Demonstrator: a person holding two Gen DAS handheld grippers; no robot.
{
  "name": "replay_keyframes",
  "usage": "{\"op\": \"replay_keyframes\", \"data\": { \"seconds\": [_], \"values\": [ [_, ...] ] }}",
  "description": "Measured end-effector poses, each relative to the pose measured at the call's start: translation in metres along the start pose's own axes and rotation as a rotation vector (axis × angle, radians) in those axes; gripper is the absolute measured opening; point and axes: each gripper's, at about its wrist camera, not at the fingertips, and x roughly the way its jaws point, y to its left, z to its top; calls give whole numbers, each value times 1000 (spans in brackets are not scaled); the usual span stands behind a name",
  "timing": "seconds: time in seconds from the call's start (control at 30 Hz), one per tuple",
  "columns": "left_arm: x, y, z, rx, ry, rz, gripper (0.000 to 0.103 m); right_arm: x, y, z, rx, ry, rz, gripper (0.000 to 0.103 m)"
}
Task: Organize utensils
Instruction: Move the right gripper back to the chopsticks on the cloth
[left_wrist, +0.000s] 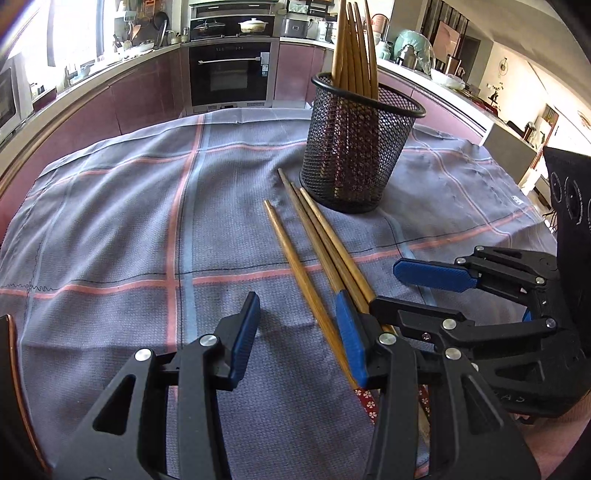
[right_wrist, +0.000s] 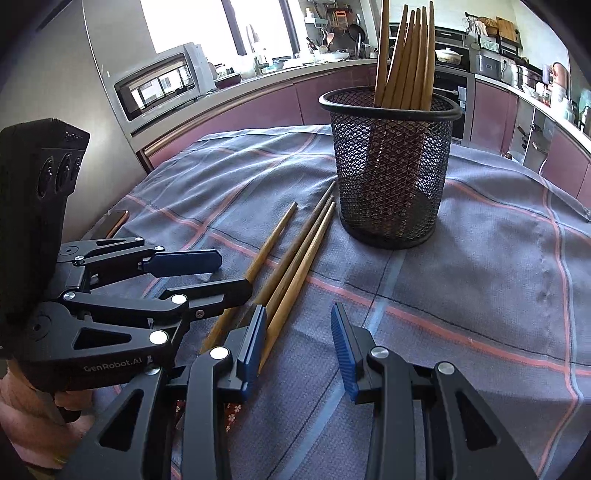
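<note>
Wooden chopsticks (left_wrist: 314, 258) loose beside mesh holder (right_wrist: 391, 166); both fingers released; microwave (right_wrist: 159, 85) right-view only.

Near ends of four loose chopsticks (left_wrist: 314, 258) lie hidden beneath the left claw (left_wrist: 301, 339); standing chopsticks' (right_wrist: 406, 55) tips are cropped.

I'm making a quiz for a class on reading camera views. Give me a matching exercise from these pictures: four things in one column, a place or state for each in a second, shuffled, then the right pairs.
Things:
1. mesh cup
2. loose chopsticks
3. left tool
4. checked cloth

Places or states:
A. lying flat on the cloth, beside the cup
B. spread over the table under everything
C. standing upright with chopsticks inside
D. jaws apart, holding nothing

Pairs: 1-C, 2-A, 3-D, 4-B
</note>
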Motion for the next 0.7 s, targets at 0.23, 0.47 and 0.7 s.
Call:
{"op": "replay_keyframes", "data": {
  "seconds": [0.23,0.47,0.7],
  "values": [
    [1,1,-2,13,8,6,40,-1,-2,-3,-14,8,-27,30],
    [1,4,-2,16,14,15,32,-3,-7,-4,-8,13,-37,27],
    [0,9,-1,8,16,9,29,2,-2,1,-18,14,-46,28]
  ]
}}
